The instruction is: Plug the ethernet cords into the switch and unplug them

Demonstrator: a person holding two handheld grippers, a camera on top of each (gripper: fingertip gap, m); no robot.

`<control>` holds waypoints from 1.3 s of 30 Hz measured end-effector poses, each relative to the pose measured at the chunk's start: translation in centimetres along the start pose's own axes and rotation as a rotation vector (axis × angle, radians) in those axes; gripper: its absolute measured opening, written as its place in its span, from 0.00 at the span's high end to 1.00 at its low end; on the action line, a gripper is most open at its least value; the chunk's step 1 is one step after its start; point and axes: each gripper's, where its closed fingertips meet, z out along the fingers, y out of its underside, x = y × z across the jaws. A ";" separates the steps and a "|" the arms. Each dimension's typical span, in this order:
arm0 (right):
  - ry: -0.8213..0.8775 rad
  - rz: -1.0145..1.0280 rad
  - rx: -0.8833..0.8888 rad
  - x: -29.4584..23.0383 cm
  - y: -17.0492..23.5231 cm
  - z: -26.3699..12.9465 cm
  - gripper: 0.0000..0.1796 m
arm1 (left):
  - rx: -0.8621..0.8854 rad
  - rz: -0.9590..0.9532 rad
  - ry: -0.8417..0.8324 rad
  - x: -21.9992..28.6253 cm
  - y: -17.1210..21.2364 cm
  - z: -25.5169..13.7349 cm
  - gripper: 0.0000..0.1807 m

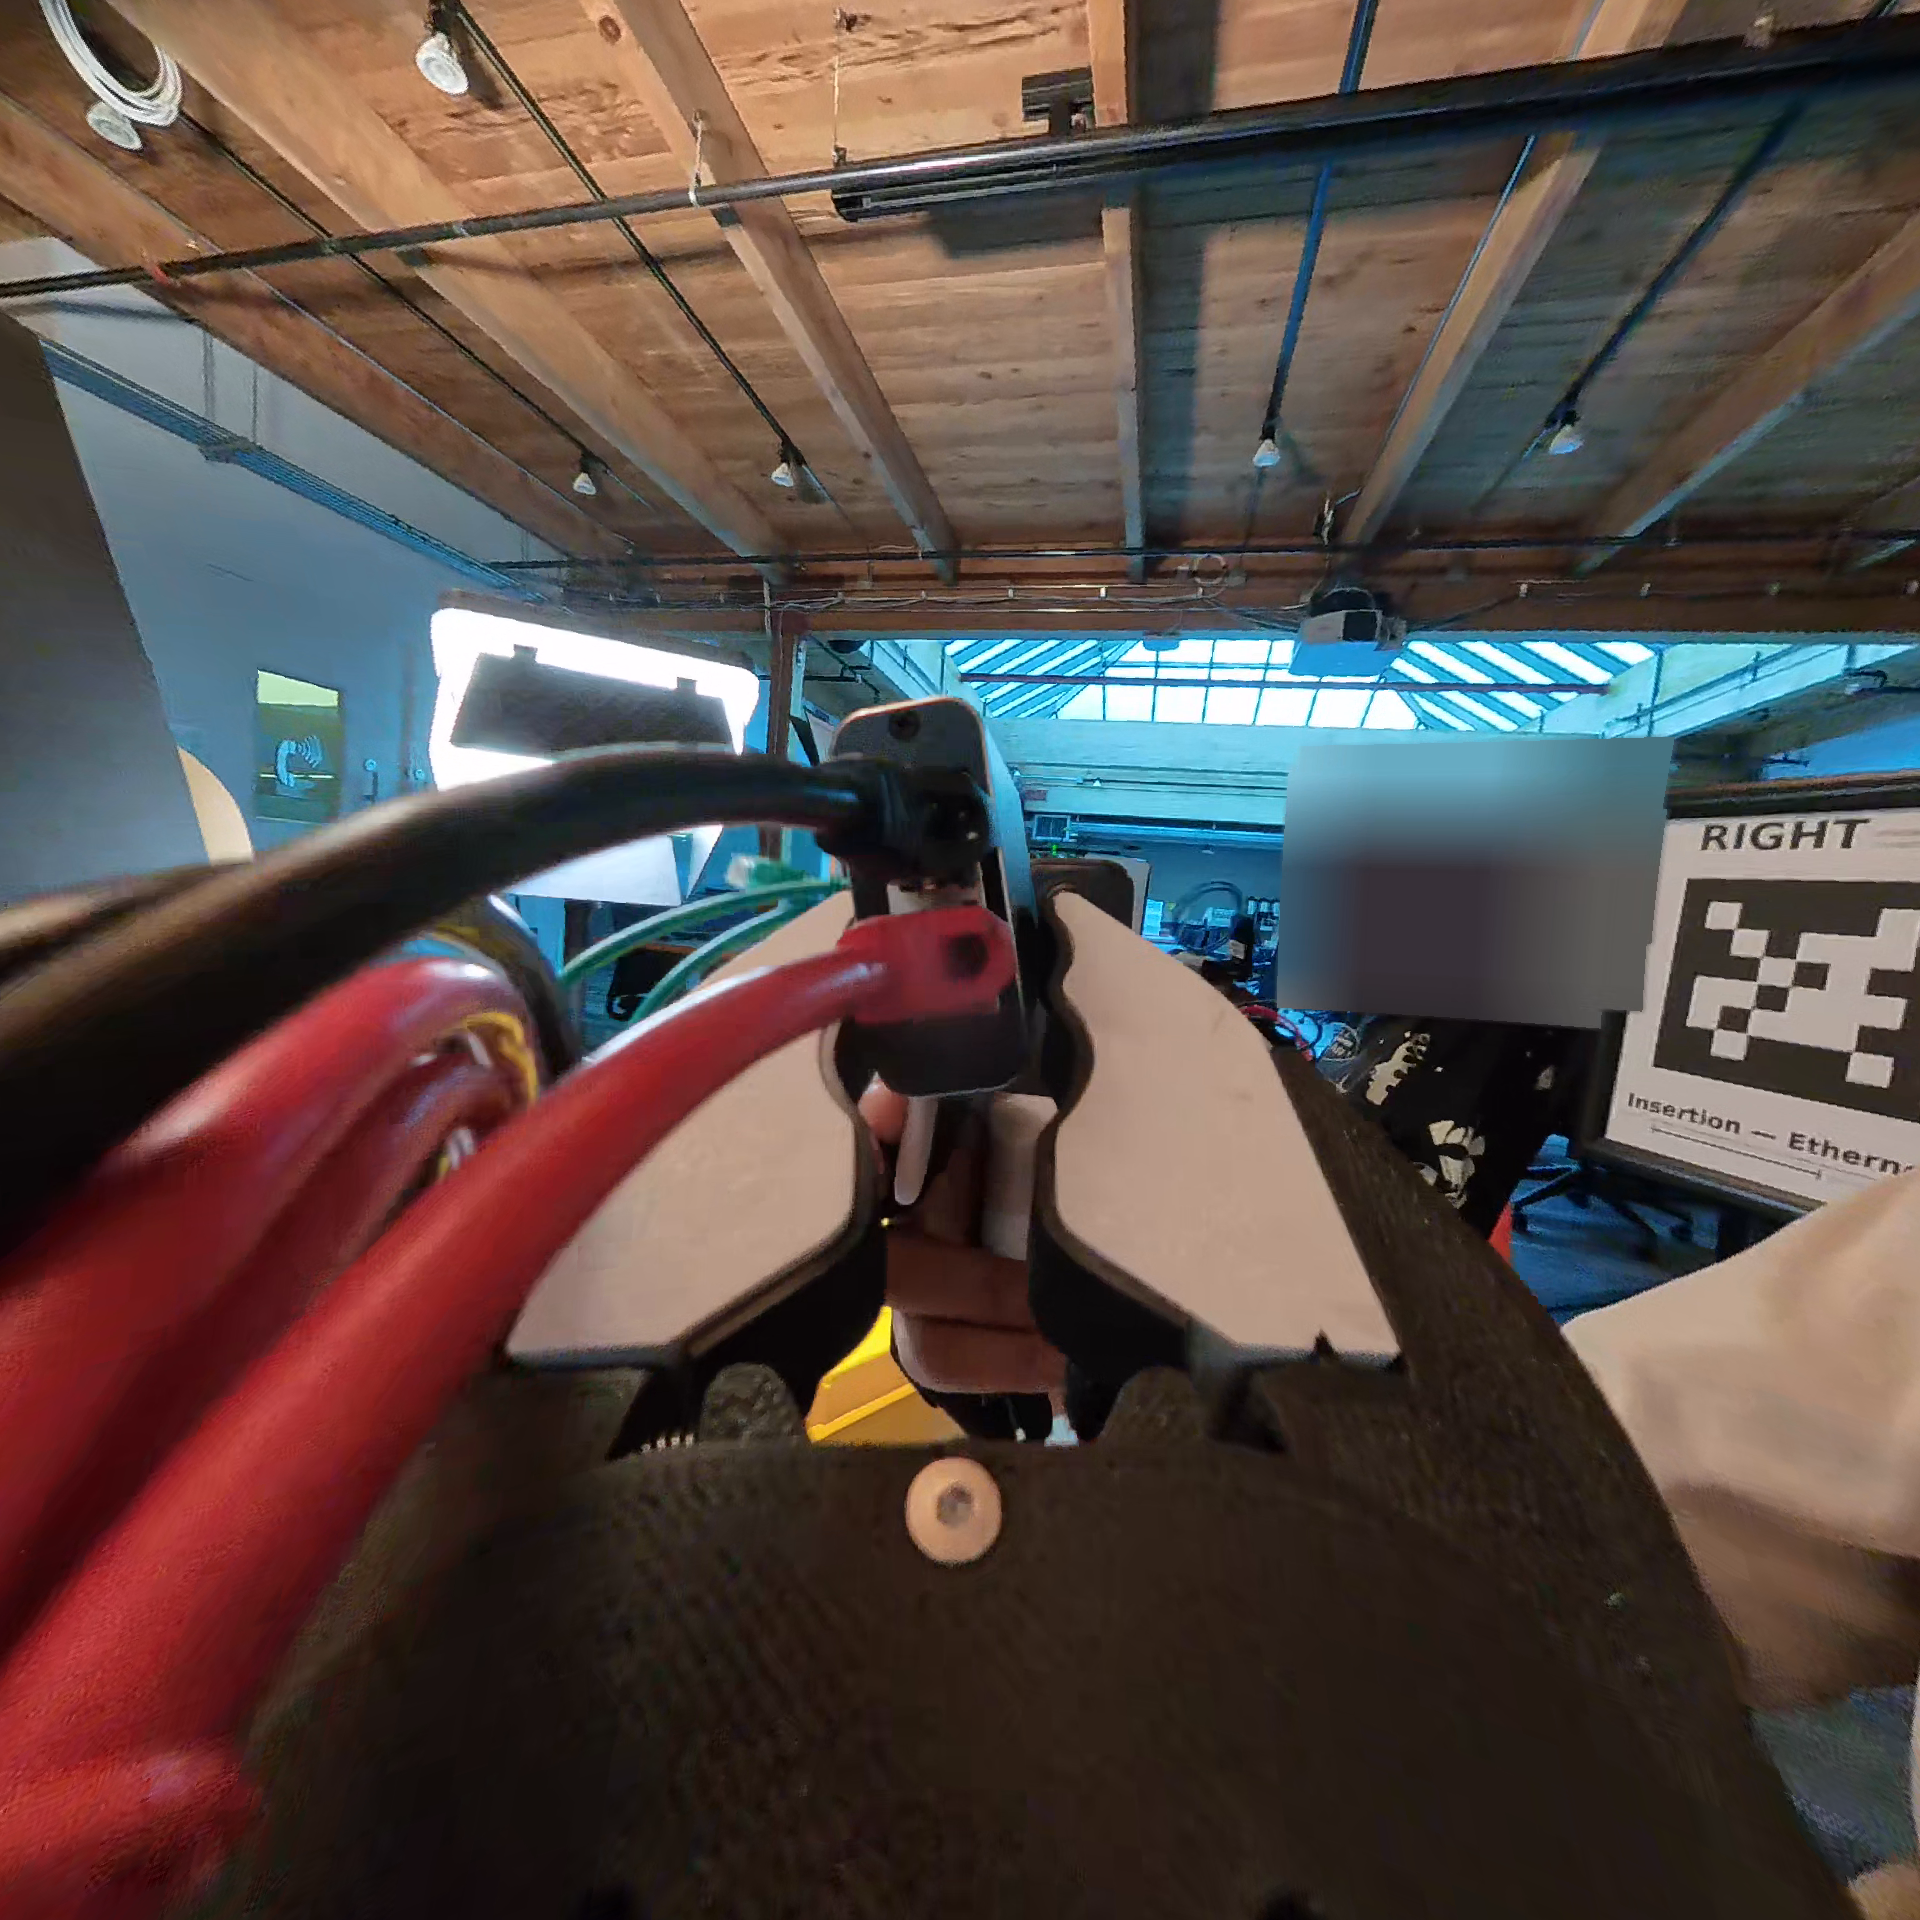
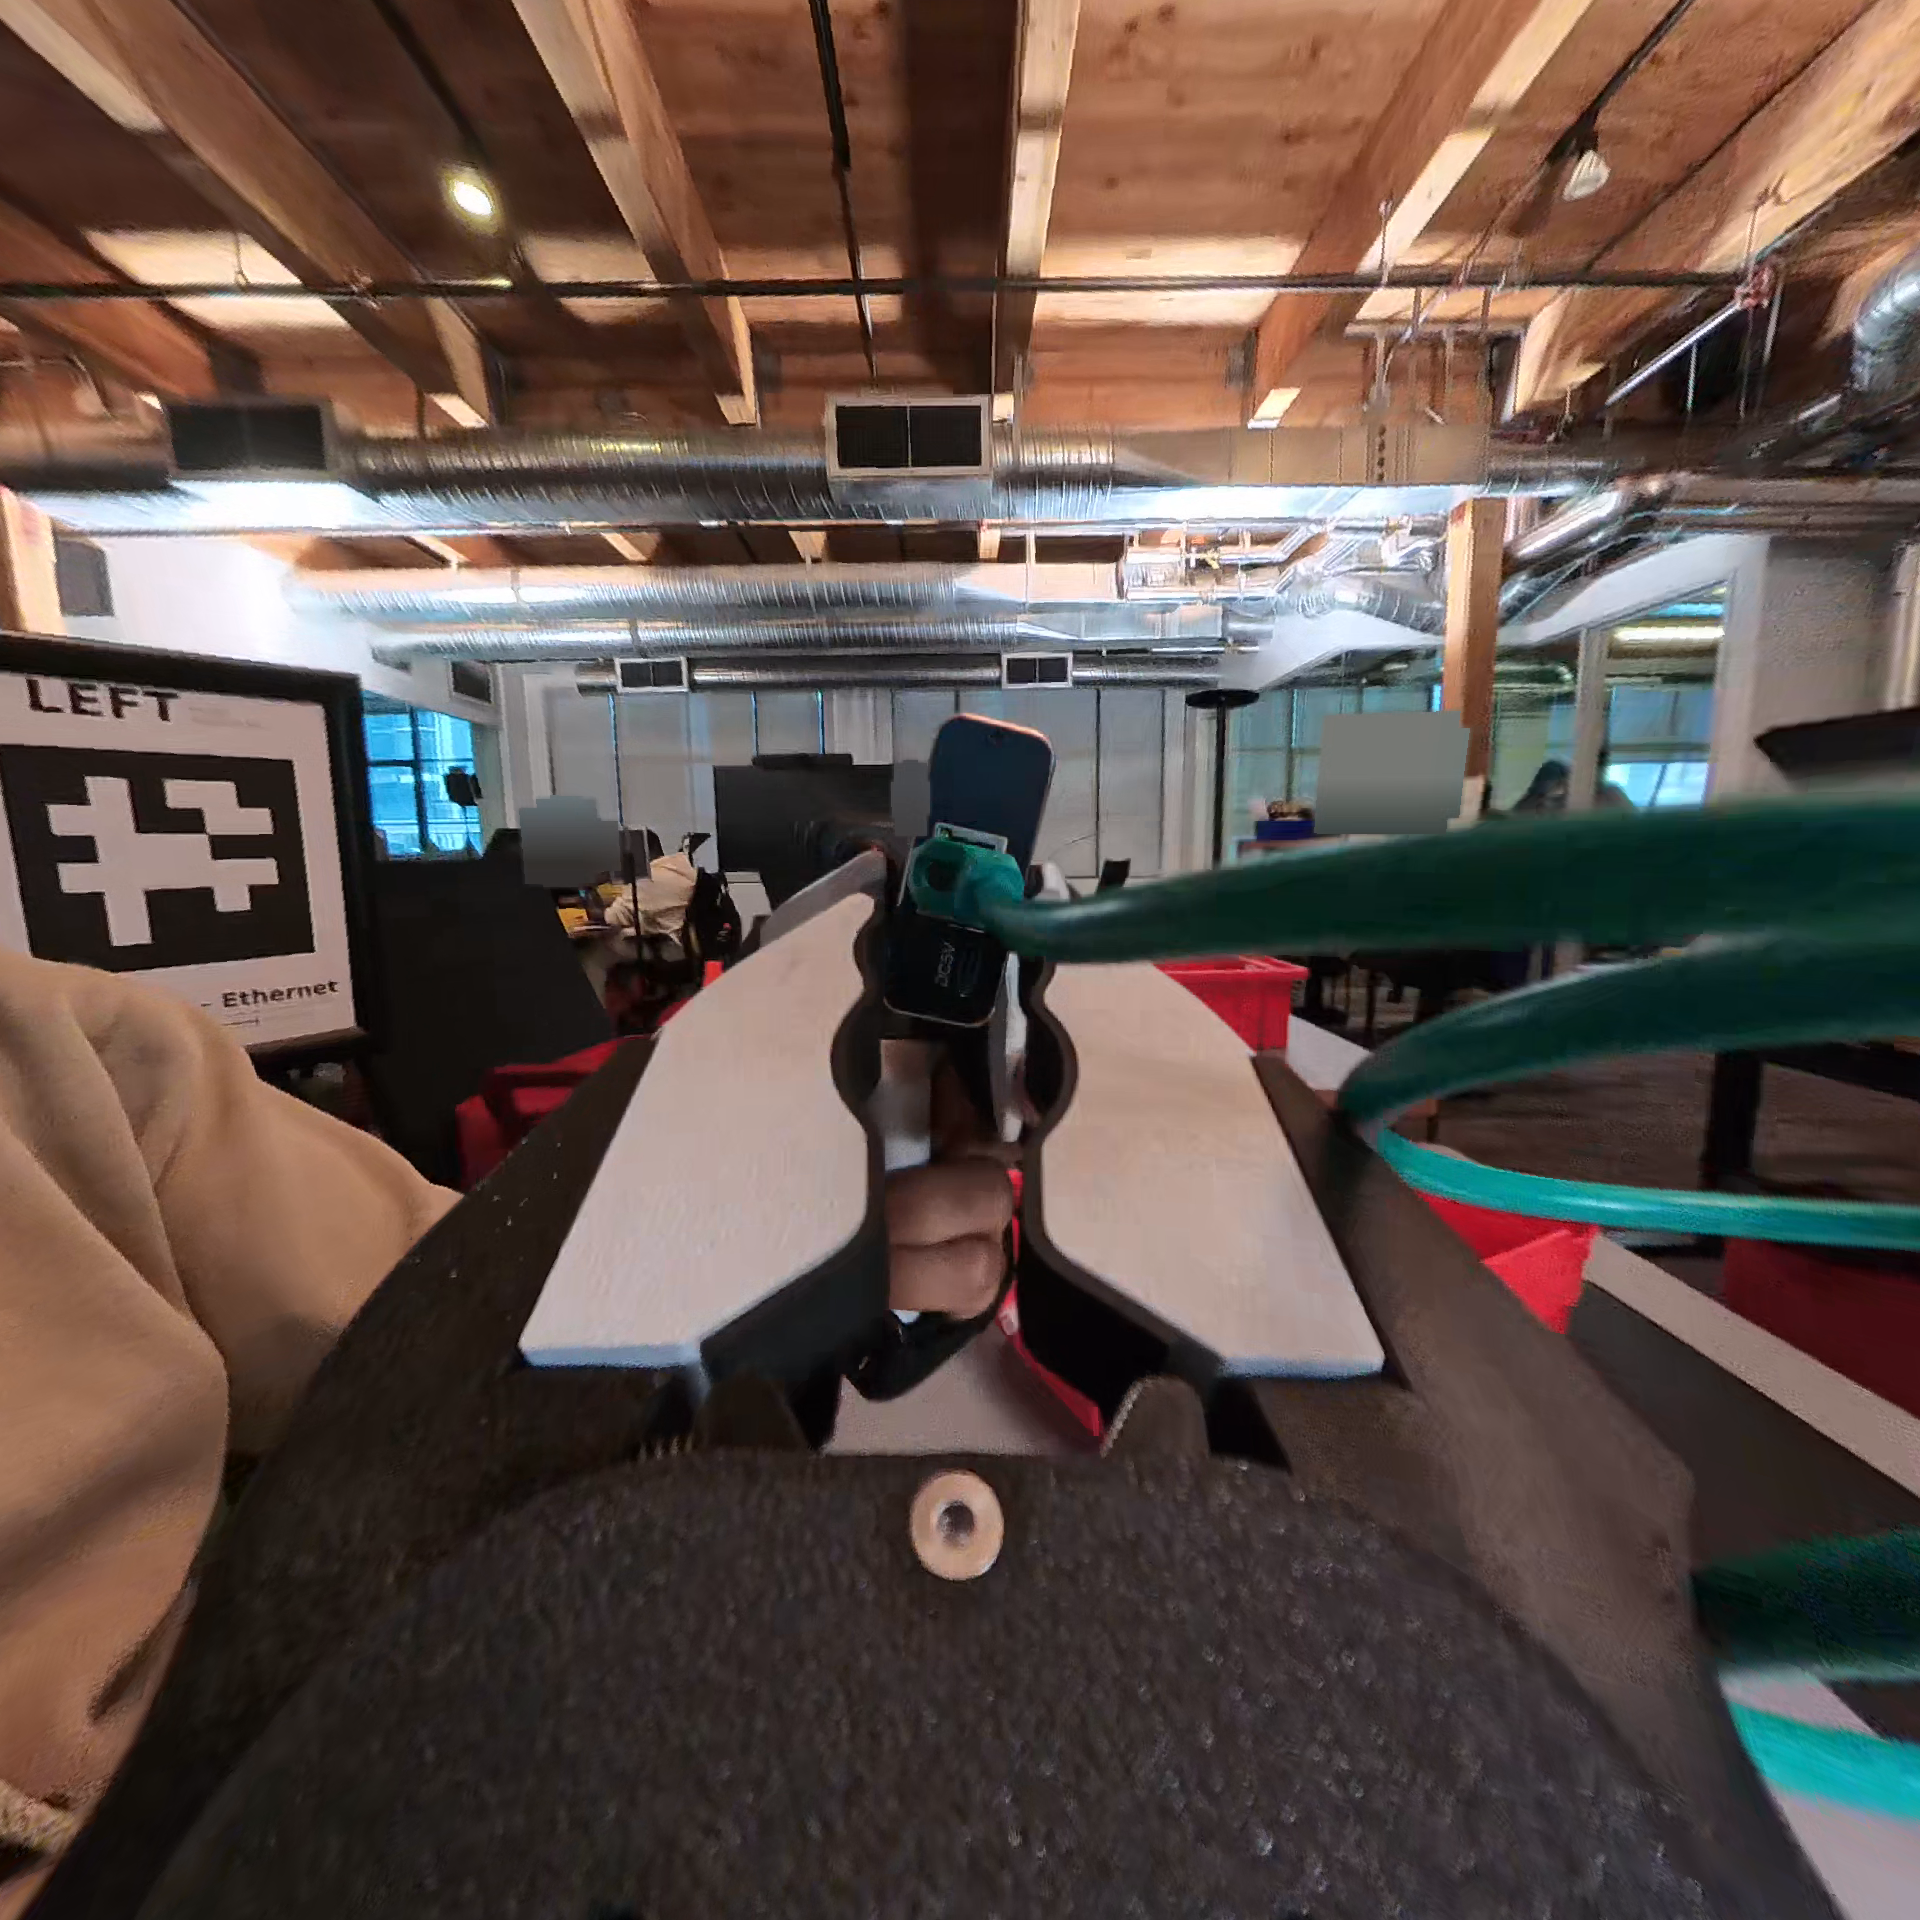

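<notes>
Switch (image 1: 935, 904): a small dark slab, standing on end at the centre of the left wrist view, pinched by its lower part between the fingers (image 1: 1164, 1122) of the left gripper (image 1: 951, 1039). The fingers sit at a narrow gap, closed on it.

Black cord (image 1: 520, 831): plugged into the switch's upper port, running off to the left of the frame.

Red cord (image 1: 623, 1081): plugged just below the black one, sweeping down to the lower left.

Green cord (image 1: 686, 925): loops behind the red and black cords, left of centre, its clear plug in the air.

Right wrist view: the same switch (image 2: 977, 821) at centre, upright, gripped between the narrow-set fingers (image 2: 1184, 1153) of the right gripper (image 2: 951, 1039). A green cord (image 2: 1351, 894) is plugged into its face and arcs away to the right edge.

Marker boards: a framed one (image 1: 1787, 987) at the right edge of the left view, another (image 2: 177, 842) at the left edge of the right view.

Beige sleeve (image 2: 156, 1247): lower left of the right view.
</notes>
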 end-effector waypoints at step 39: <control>0.085 -0.078 -0.168 -0.2 -0.5 0.0 0.91 | -0.040 0.261 -0.018 0.9 -0.6 -0.6 0.85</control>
